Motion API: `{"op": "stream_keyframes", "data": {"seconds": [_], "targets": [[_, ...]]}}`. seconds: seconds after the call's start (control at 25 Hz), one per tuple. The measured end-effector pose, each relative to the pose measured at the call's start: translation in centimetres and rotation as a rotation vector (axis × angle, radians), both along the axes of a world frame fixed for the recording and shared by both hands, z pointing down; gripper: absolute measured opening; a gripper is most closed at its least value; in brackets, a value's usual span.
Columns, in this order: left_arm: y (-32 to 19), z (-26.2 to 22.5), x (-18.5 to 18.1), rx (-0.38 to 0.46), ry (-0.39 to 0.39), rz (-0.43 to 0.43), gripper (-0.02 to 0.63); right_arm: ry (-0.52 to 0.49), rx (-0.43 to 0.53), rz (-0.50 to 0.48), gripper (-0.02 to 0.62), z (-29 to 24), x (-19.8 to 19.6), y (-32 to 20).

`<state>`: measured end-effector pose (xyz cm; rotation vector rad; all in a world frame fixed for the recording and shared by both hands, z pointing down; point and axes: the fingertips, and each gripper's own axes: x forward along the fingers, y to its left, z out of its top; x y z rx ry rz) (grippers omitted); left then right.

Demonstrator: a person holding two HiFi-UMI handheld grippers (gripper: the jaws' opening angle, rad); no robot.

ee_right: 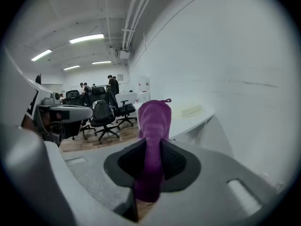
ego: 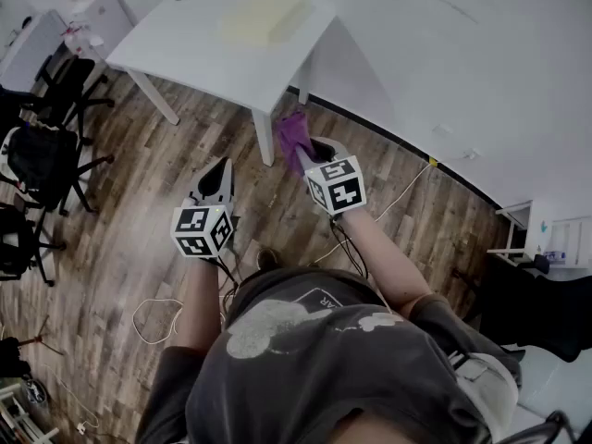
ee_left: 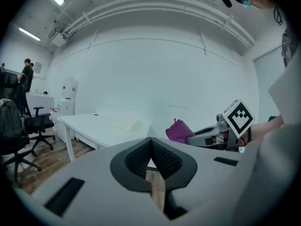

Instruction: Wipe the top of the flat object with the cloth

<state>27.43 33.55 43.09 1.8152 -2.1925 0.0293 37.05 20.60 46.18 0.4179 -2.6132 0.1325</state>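
Note:
A purple cloth [ego: 294, 137] hangs pinched in my right gripper [ego: 305, 153], which is shut on it; in the right gripper view the cloth [ee_right: 154, 126] stands up between the pads. My left gripper [ego: 221, 169] is shut with nothing in it, held left of the right one over the wood floor. A pale yellow flat object [ego: 261, 17] lies on the white table [ego: 194, 54], beyond both grippers; the same slab [ee_left: 126, 124] is on the tabletop in the left gripper view, and it [ee_right: 192, 110] appears again in the right gripper view.
The table's legs [ego: 264, 137] stand just ahead of the grippers. Black office chairs [ego: 46, 155] crowd the left side. Cables [ego: 157, 317] lie on the wood floor. A white wall [ego: 481, 72] runs along the right. People stand far off among chairs [ee_right: 101, 112].

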Motion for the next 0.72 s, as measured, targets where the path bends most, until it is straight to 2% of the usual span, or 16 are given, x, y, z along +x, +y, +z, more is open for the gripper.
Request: {"op": "stream_keyframes", "data": {"seconds": [0.72], "targets": [[0.4,0.7,-1.7,0.008,0.043,-0.012,-0.003,0.026,-0.017,0.008,0.072,0.9,-1.1,0.5]]}}
